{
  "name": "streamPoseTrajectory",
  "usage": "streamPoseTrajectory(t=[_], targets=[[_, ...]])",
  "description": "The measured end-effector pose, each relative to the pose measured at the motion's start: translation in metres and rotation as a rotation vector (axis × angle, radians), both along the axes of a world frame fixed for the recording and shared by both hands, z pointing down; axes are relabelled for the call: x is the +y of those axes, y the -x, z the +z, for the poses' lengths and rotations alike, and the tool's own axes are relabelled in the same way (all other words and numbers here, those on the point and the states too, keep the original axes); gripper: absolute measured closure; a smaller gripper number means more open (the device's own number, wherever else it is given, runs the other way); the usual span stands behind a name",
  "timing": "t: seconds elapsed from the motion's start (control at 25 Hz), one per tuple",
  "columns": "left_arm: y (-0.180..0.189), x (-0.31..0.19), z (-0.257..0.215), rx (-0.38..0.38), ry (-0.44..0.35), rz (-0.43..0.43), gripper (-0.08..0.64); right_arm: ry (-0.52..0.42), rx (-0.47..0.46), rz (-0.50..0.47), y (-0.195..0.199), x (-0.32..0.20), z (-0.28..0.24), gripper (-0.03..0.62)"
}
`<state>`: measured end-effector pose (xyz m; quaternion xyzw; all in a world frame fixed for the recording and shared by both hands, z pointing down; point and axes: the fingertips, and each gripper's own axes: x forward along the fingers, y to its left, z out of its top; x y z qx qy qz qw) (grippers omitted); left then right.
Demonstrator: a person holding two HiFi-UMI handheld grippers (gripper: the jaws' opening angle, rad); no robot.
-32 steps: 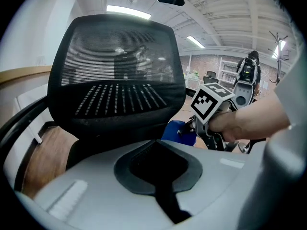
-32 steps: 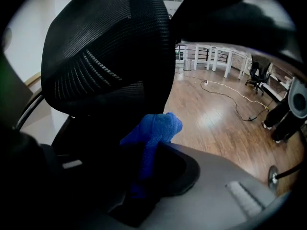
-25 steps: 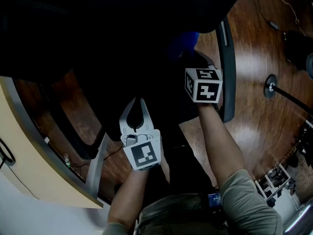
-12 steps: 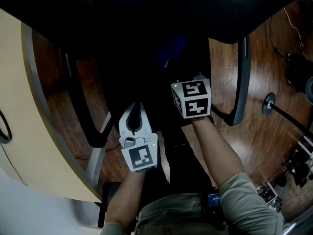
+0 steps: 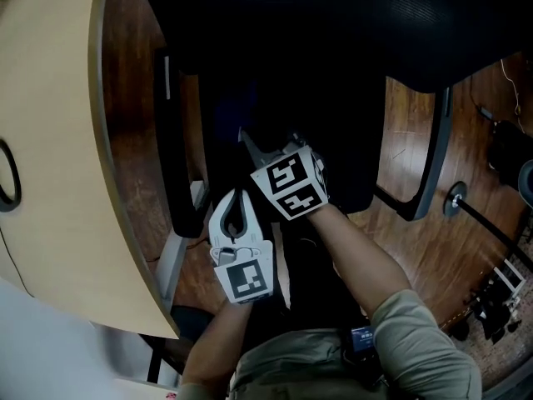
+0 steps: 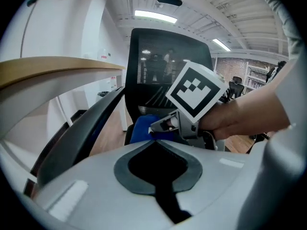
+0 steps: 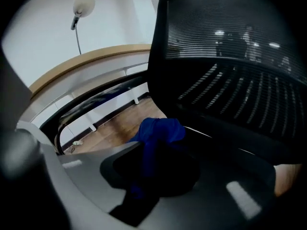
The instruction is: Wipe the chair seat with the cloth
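Note:
The black chair seat lies below me, very dark. My right gripper, with its marker cube, reaches over the seat's left part and is shut on the blue cloth, which bunches out in front of its jaws near the mesh backrest. In the left gripper view the cloth shows blue just past the right gripper. My left gripper hangs at the seat's near left edge, close beside the right one, shut with nothing in it.
A curved beige desk runs along the left, close to the chair's left armrest. The right armrest stands over wooden floor. A stand base and cables lie at the right. A lamp stands behind the desk.
The right gripper has carried the cloth leftward and nearer to me, ending right beside the left gripper. The left gripper has hardly moved. The desk fills more of the left.

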<state>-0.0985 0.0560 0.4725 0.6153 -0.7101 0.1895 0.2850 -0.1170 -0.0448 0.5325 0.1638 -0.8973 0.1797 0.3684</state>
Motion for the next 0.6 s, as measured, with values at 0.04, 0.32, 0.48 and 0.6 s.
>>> streamPoseTrajectory(t=[0.04, 0.32, 0.48, 0.6], targets=[[0.000, 0.004, 0.000, 0.000, 0.002, 0.003, 0.555, 0.002, 0.000, -0.015, 0.007, 0.005, 0.003, 0.512], [-0.003, 0.035, 0.012, 0.016, 0.050, 0.006, 0.555, 0.016, 0.013, -0.152, 0.042, 0.041, 0.028, 0.514], [-0.007, 0.040, 0.018, 0.020, 0.058, 0.018, 0.555, 0.044, 0.049, -0.177, 0.041, 0.056, 0.050, 0.514], [-0.007, 0.040, 0.022, 0.024, 0.060, 0.010, 0.555, 0.049, 0.064, -0.158, 0.034, 0.058, 0.059, 0.514]])
